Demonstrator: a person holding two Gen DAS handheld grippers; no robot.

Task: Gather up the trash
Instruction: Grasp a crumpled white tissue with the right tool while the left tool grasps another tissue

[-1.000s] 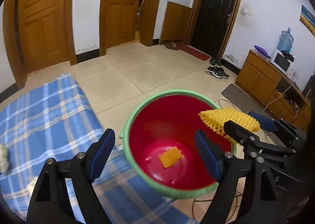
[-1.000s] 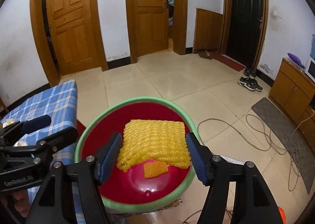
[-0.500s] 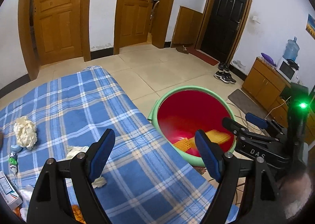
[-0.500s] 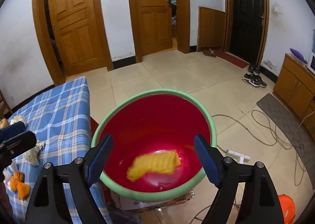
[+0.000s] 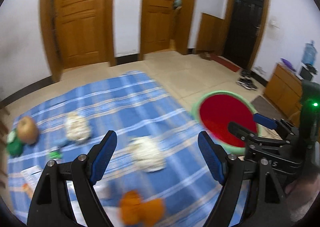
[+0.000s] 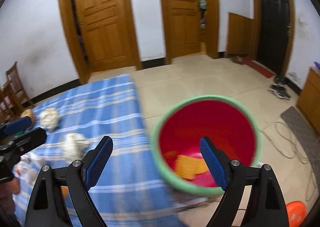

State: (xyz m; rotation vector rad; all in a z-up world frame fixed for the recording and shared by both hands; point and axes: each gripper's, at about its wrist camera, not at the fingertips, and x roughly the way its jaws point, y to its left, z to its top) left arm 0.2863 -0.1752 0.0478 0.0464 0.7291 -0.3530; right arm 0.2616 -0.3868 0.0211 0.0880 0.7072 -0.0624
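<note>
My left gripper (image 5: 157, 137) stands open over the blue plaid cloth (image 5: 120, 99), with nothing between its pads. Just past it lies a white paper wad (image 5: 148, 153); a second wad (image 5: 77, 127) sits further left and an orange scrap (image 5: 140, 209) lies near. To the right stands the red bucket with the green rim (image 5: 195, 107), with my right gripper (image 5: 243, 120) in front of it. In the right wrist view my right gripper (image 6: 155, 141) is opening, empty, across the cloth's edge and the bucket rim (image 6: 160, 167). Yellow foam netting (image 6: 188, 167) lies inside the bucket.
A brown round fruit (image 5: 27, 130), a green item (image 5: 14, 145) and a printed pack (image 5: 30, 175) lie at the cloth's left end. A cable (image 6: 288, 147), an orange object (image 6: 296, 213), shoes (image 6: 280, 91) and a wooden cabinet (image 6: 310, 95) are on the right.
The yellow foam net left my right gripper and fell into the bucket, and those jaws widened. Both grippers swung left, away from the bucket and toward the cloth.
</note>
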